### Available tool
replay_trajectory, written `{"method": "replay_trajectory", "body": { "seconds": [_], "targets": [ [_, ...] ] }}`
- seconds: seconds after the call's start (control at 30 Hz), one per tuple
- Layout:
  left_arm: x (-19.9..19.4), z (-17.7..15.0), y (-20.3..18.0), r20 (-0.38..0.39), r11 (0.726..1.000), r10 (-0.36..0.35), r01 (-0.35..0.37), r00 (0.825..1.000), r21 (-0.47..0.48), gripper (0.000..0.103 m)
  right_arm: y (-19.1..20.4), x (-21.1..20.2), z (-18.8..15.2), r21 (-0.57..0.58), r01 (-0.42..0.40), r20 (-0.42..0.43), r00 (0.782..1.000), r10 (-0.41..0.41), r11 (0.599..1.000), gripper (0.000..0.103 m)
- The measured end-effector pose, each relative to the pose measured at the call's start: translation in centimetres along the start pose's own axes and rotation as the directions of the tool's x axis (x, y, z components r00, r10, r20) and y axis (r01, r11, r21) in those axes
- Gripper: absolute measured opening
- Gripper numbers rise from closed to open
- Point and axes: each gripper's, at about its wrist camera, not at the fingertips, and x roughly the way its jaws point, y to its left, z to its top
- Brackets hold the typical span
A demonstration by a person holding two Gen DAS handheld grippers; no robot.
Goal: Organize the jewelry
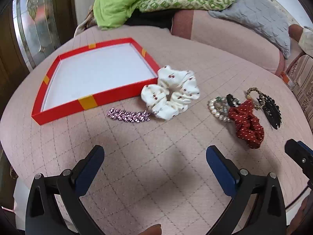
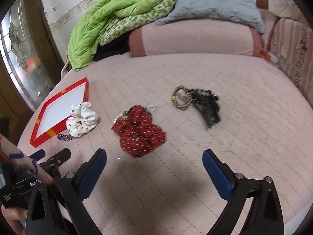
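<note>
A shallow red box (image 1: 58,108) (image 2: 44,132) with a white inside lies empty on the pink quilted bed. Next to it are a white printed scrunchie (image 1: 172,92) (image 2: 83,119) and a purple sparkly hair clip (image 1: 129,115) (image 2: 65,137). Further right lie a pearl bracelet (image 1: 217,108), a red dotted scrunchie (image 1: 247,124) (image 2: 139,131), a gold-patterned hair tie (image 1: 254,94) (image 2: 181,98) and a black claw clip (image 1: 272,110) (image 2: 207,105). My left gripper (image 1: 155,156) is open and empty, hovering short of the purple clip. My right gripper (image 2: 154,160) is open and empty just before the red scrunchie.
A green blanket (image 2: 101,25), a grey quilted pillow (image 2: 213,2) and a pink bolster (image 2: 195,39) lie at the back of the bed. A wooden door with leaded glass (image 2: 19,45) stands at the left. The right gripper's tip shows in the left wrist view (image 1: 299,152).
</note>
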Motion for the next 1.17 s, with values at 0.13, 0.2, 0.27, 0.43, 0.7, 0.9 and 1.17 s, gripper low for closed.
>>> {"method": "replay_trajectory", "body": {
  "seconds": [0.13,0.2,0.27,0.43,0.7,0.9,1.17],
  "targets": [
    [0.5,0.0,0.8,-0.017,1.0,-0.004,0.003,1.0,-0.008,0.103,0.8,2.0,0.6,-0.016,-0.024,-0.03,0.999,0.024,1.0,0.096],
    [0.6,0.5,1.3,-0.019,1.0,-0.013,0.013,1.0,-0.017,0.103,1.3,3.3,1.1,-0.021,-0.016,-0.045,0.999,0.015,1.0,0.096],
    [0.6,1.4,1.8,-0.005,0.999,-0.017,0.017,1.0,-0.028,0.103,1.7,4.6,1.6,-0.023,-0.027,-0.066,0.997,0.025,0.999,0.096],
    [1.4,4.4,2.1,0.013,0.999,-0.043,0.044,0.999,-0.025,0.103,2.4,7.5,2.5,-0.06,0.01,-0.106,0.994,-0.016,0.998,0.096],
    [5.3,6.4,-0.7,-0.043,0.996,-0.039,0.042,0.998,0.074,0.103,1.2,9.4,2.2,-0.079,0.035,-0.174,0.984,-0.048,0.996,0.038],
    [8.3,7.2,-2.4,-0.078,0.992,-0.027,0.036,0.997,0.12,0.065,-0.5,8.4,2.2,0.006,0.008,-0.173,0.985,-0.007,1.0,0.03],
    [5.7,6.3,-5.6,0.011,0.967,-0.128,0.122,0.992,0.222,0.026,-2.4,5.8,2.8,0.089,-0.022,-0.094,0.995,0.03,0.996,0.03]
  ]
}}
